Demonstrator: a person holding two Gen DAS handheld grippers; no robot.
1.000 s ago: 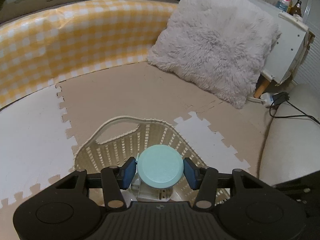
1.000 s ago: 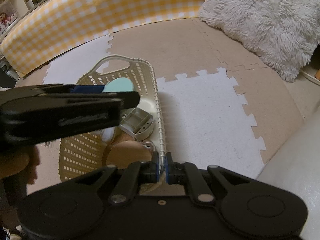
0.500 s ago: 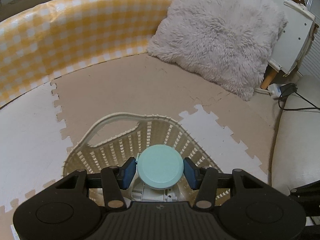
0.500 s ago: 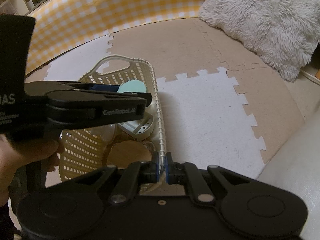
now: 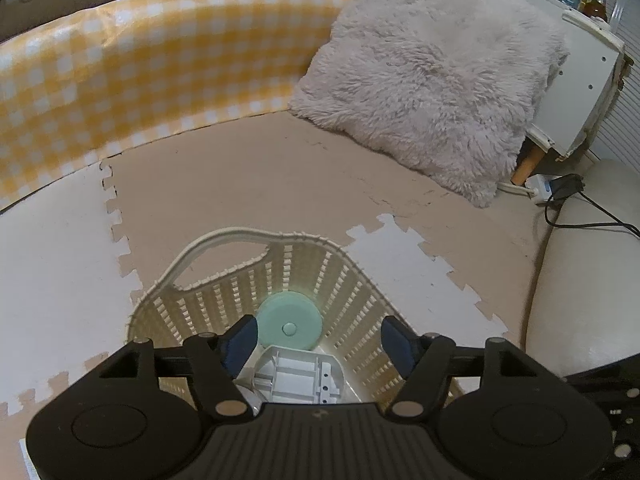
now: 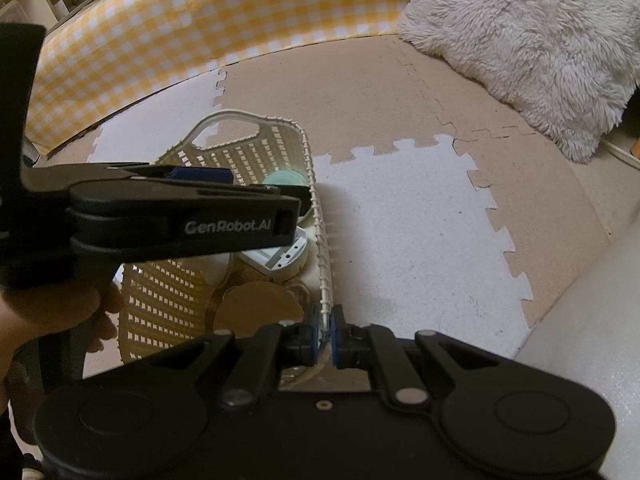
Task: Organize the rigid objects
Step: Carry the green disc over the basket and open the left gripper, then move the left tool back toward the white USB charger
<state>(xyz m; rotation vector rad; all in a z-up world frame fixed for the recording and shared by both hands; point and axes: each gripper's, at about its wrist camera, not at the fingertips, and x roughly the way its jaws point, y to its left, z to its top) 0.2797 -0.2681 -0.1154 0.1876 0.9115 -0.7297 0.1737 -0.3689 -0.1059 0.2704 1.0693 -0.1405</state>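
Between and just beyond the blue pads of the left tool (image 5: 318, 338), the mint-green round lid (image 5: 289, 325) lies inside the cream slatted basket (image 5: 240, 280), leaning against its far wall and on the edge of a white moulded plastic tray (image 5: 298, 376) that sits directly under the tool. The left tool's jaws are opening, and neither pad presses the lid, so it looks let go rather than held. To my eye the lid is a light, stiff plastic disc with a smooth face and a small centre nub; it would likely slide if pinched across its flat faces, so the surer hold is edge to edge across its width, pads on the rim. It seems sturdy enough to be dropped a short way without harm. On the near right side of the basket, the right tool (image 6: 326, 338) is clamped shut on the basket's rim, its pads squeezing the thin lattice wall (image 6: 320, 240) between them, which I take to be steadying the basket. That wall looks light and somewhat springy, so a grip there should hold but may flex the rim. Inside, ahead and left of the right tool, a round tan lid (image 6: 256, 306) lies near the tray. The basket rests on the foam puzzle mat floor (image 6: 400, 240).
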